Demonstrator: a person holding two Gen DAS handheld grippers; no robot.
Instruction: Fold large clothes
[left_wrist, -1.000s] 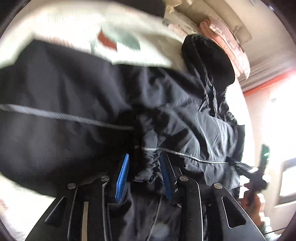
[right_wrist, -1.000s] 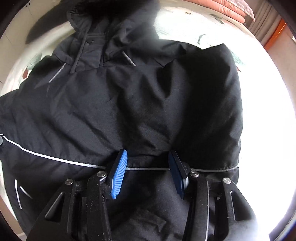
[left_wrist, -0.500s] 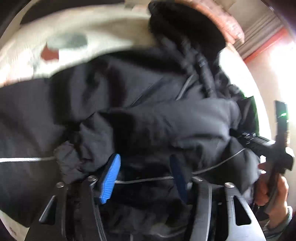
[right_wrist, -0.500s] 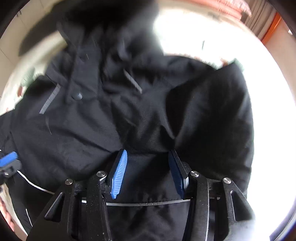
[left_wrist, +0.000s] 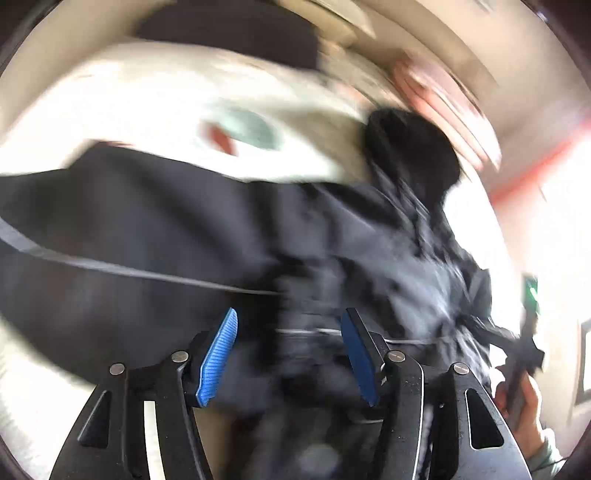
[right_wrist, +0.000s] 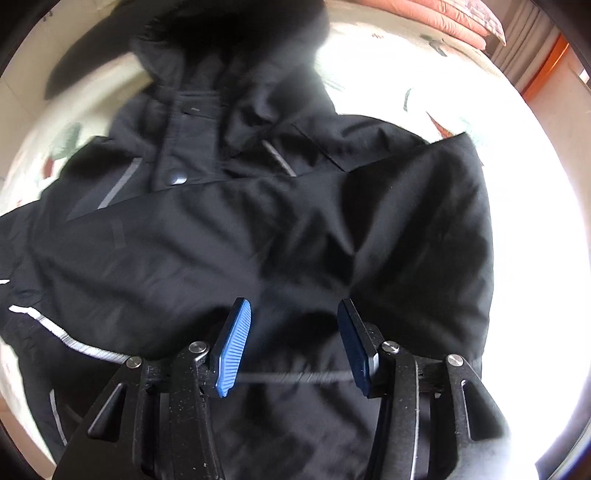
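Black nylon fills both views: a large hooded jacket (right_wrist: 258, 229) lies spread across a bed covered by a pale printed sheet (right_wrist: 443, 92), with its dark hood (right_wrist: 229, 33) at the far end near a folded pink quilt (right_wrist: 443, 14). From the right wrist camera, the right gripper (right_wrist: 293, 343) hangs low over the lower body of the jacket, jaws apart, blue pads (right_wrist: 232, 347) clear on either side of a strip of cloth, and a thin grey reflective stripe (right_wrist: 295, 377) runs across between them; nothing is pinched there. One side of the jacket is folded in over the chest, its edge showing as a diagonal line below the snap placket (right_wrist: 177, 155). Over to the left wrist view, which is heavily smeared: the left gripper (left_wrist: 290, 354) also has its jaws apart, with bunched black fabric sitting in the gap, though whether the pads touch it cannot be told through the blur. Beyond it the jacket (left_wrist: 166, 240) stretches leftward over the sheet (left_wrist: 184, 110), a grey stripe (left_wrist: 129, 271) crossing it, and the hood (left_wrist: 410, 155) sits up at the far right. At the right edge, the right hand (left_wrist: 524, 410) grips a black handle.
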